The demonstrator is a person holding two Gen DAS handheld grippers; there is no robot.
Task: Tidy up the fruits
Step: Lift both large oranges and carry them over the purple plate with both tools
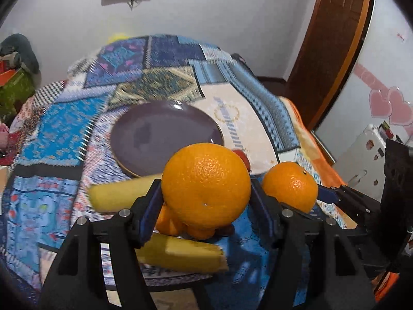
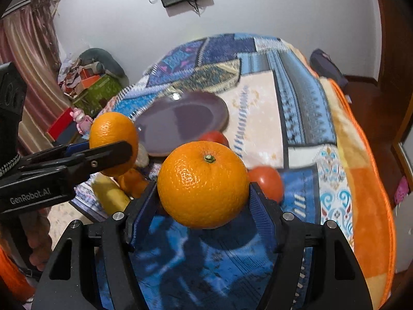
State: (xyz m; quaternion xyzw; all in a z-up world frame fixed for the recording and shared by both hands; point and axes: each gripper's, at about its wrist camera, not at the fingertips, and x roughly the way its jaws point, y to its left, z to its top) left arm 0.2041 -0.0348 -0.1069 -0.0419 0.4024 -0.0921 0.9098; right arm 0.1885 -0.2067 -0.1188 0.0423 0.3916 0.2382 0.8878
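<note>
Now each gripper has hold of an orange, lifted clear of the bed. The left gripper (image 1: 205, 190) has its blue fingers (image 1: 151, 206) pressed against both sides of one orange (image 1: 205, 186), spread about halfway by the fruit's width. The right gripper (image 2: 204, 193) clamps a second orange (image 2: 203, 184) the same way, stem end up. The two held oranges hang near each other without touching.

Below the left orange lie two bananas (image 1: 180, 254), some smaller orange fruit (image 1: 167, 221) that the held orange mostly covers, and a sliver of something red (image 1: 244, 159) behind it. From the right gripper's view, two tomatoes (image 2: 267, 182) sit on the patchwork blanket (image 2: 304, 118), one just beside the purple plate (image 1: 165, 137), the other nearer the gripper.

The plate is bare, lies flat on the blanket just beyond the fruit, and has open blanket past its far rim and to its right. The bed's right edge falls away under an orange fringe (image 2: 371, 196), with dark wooden floor beyond. On the left, boxes and clutter (image 2: 90, 87) stand against the wall by a curtain.

Both views blur across the blanket pattern, and the gripper bodies cut off whatever lies nearest the cameras.
</note>
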